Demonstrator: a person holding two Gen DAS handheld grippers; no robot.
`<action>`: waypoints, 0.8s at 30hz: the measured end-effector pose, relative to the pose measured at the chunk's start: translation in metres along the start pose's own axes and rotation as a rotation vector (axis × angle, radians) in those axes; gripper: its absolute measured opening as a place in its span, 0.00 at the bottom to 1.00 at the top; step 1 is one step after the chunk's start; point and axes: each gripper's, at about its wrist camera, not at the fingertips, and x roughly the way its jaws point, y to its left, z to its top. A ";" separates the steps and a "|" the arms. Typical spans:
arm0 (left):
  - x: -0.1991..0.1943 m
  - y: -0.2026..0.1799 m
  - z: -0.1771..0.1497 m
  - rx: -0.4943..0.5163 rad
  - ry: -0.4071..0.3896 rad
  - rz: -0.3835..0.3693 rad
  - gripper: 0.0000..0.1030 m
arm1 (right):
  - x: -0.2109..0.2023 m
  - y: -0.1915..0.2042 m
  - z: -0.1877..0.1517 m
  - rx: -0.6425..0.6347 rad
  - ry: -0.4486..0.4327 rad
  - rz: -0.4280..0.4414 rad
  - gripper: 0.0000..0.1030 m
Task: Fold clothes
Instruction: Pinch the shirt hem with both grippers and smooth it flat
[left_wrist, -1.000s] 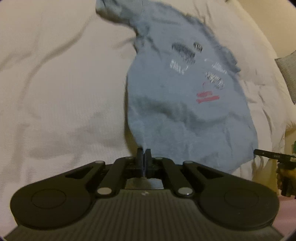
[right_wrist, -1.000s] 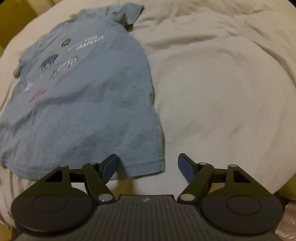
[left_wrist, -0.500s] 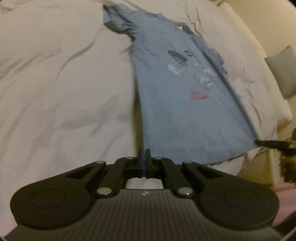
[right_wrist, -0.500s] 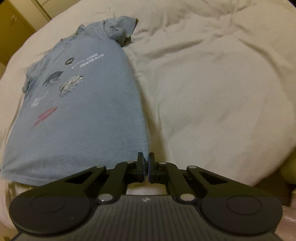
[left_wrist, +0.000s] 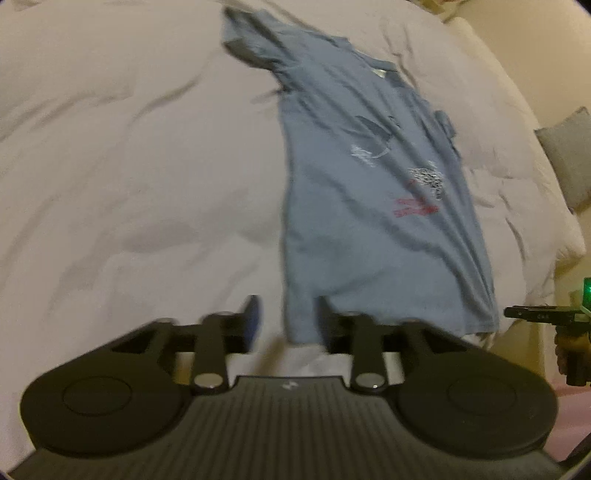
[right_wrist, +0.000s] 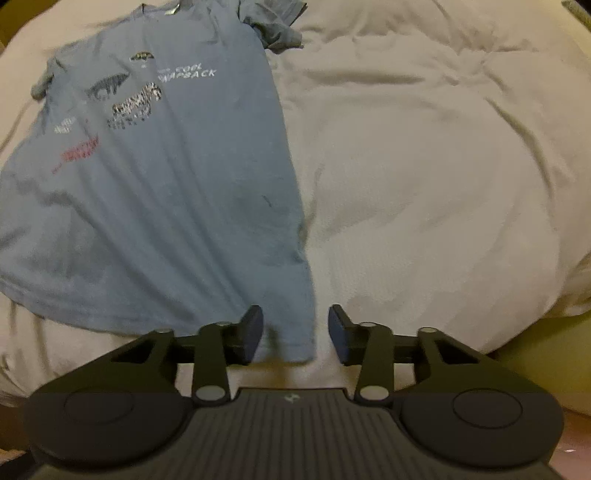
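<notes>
**Let the hem go, then fold**

The blue shirt (left_wrist: 376, 206) lies flat on the white bedspread (left_wrist: 129, 166), collar at 12 o'clock. Left gripper (left_wrist: 286, 319) and right gripper (right_wrist: 295, 325) are opening, each astride a hem corner, not pressing. Lift clear without dragging cloth.

bedding: a rumpled white duvet (left_wrist: 129, 166) spreads ahead of the claw and off to both its sides
cushion: a grey pillow (left_wrist: 569, 155) lies far off to the claw's right
</notes>
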 end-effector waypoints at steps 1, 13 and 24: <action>0.009 -0.001 0.002 0.008 0.005 -0.017 0.34 | 0.002 -0.001 0.001 0.007 0.003 0.011 0.48; 0.019 0.001 -0.002 0.029 0.042 -0.035 0.00 | 0.050 -0.024 0.002 0.157 0.055 0.161 0.15; -0.012 0.008 -0.063 -0.070 0.144 -0.003 0.00 | 0.033 -0.001 -0.010 -0.021 0.148 0.071 0.00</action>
